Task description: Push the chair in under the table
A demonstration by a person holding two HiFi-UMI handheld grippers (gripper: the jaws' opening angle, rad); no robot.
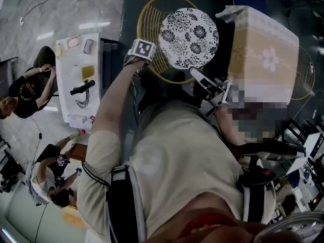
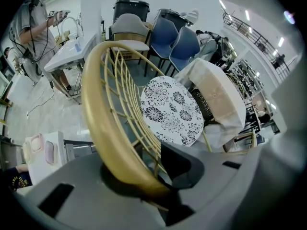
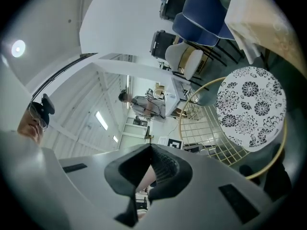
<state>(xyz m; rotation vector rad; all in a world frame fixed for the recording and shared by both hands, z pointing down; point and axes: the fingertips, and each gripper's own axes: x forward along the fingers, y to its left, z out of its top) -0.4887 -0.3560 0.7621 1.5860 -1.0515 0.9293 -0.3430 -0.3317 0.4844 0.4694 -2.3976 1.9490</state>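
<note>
In the head view the left hand-held gripper, its marker cube facing up, sits on the gold wire rim of the chair. The chair's round patterned cushion lies just to that gripper's right. The right hand-held gripper hangs off the near edge of the cushion, apart from the rim, and the cloth-covered surface stands just to its right. The chair is beside that surface and not under it. Well to the left of the left hand-held gripper is a white side table carrying small items, with two seated people past it. In the left gripper view the jaws stand partway apart and are closed on the chair's thick gold rim, which runs down into the cleft between them. The wire back curves up and away ahead, the cushion lies beyond it, and the cloth-covered surface is farther ahead to the right. Blue chairs stand behind. In the right gripper view the jaws of the right hand-held gripper are narrow, pads meeting with nothing between them. The chair's wire back and cushion lie ahead to the right, clear of the jaws, with the cloth above them.
</note>
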